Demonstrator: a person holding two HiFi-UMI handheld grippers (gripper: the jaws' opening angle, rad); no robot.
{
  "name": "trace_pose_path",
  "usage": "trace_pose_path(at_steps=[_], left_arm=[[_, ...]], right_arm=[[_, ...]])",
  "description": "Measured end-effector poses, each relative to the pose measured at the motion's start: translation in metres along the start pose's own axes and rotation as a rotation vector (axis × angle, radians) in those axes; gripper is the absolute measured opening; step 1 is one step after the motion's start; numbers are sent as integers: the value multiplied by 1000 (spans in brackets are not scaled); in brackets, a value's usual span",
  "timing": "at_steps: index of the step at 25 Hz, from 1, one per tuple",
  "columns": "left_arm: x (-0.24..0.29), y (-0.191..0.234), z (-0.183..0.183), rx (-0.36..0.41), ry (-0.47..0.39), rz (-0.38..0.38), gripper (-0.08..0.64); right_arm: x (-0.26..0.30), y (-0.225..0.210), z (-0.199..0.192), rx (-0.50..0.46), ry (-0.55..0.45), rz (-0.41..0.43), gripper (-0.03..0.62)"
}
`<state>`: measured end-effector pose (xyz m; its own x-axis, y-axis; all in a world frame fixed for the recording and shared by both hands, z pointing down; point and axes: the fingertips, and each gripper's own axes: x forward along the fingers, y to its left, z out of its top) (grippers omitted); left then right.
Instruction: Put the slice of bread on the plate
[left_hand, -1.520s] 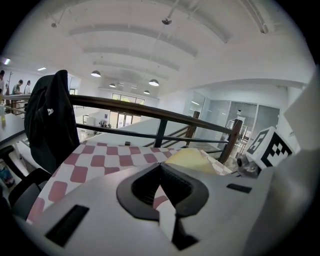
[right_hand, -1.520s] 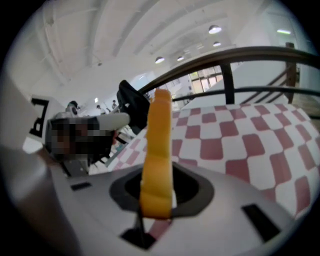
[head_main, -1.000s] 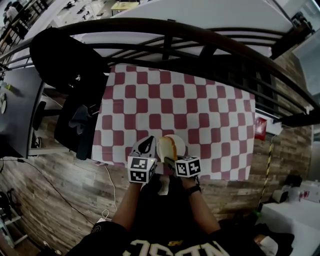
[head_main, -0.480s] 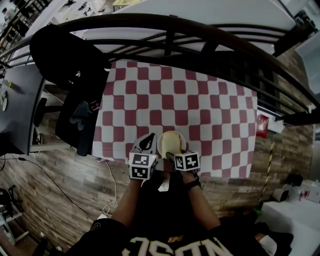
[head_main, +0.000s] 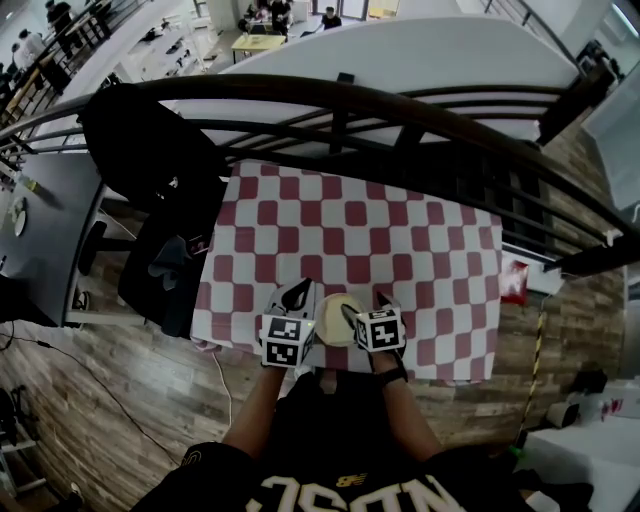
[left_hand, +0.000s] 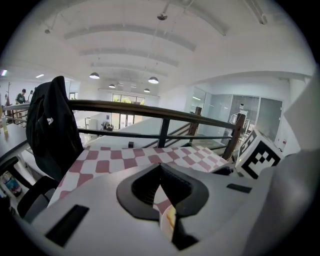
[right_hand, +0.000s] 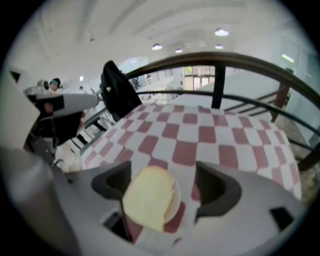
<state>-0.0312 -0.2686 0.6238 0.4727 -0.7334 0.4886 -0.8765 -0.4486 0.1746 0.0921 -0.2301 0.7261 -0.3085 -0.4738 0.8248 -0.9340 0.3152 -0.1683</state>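
Jacket: at the far left we see a black jacket (head_main: 150, 130) draped over a chair, beside the table's left edge.
Left gripper: the left gripper (head_main: 297, 290) hangs over the near edge of the table, just left of the plate; in its own view we find its jaws together, tips meeting, with nothing between them.
Plate: the plate (head_main: 327, 322) sits on the checked cloth (head_main: 400, 230) near the front edge, between our two grippers.
Slice of bread: the slice of bread (right_hand: 147, 197) lies flat on the plate (right_hand: 175, 199), covering most of it.
Right gripper: the right gripper (head_main: 367, 307) tilts down just right of the plate; we see its jaws opening, spread wide, with the bread between them and neither pad touching it.
Railing: a dark railing (head_main: 340, 95) curves along the far side of the table.
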Motion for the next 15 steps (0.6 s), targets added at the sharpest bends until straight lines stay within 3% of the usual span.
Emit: trace_pose_path(at_steps=[5,9,11,12,15], left_arm=[[-6,-4,70,19,-136,-4,18],[-16,-5,128,23,-252,4,18],[-24,-6,152,28,-301,8,18],[-27,-8,164,36,-324,8,18],[-33,-18,189,67,-378,2,18]], right_arm=[[-51,9,108,-69,-271,15,394],[-107,17,176,-126,-478,-15,223],[-140,19,202,-146,-605,-47,74],[-155,20,213,-152,-666,-56,35],[-191,23,237,-169,-790,-46,15]])
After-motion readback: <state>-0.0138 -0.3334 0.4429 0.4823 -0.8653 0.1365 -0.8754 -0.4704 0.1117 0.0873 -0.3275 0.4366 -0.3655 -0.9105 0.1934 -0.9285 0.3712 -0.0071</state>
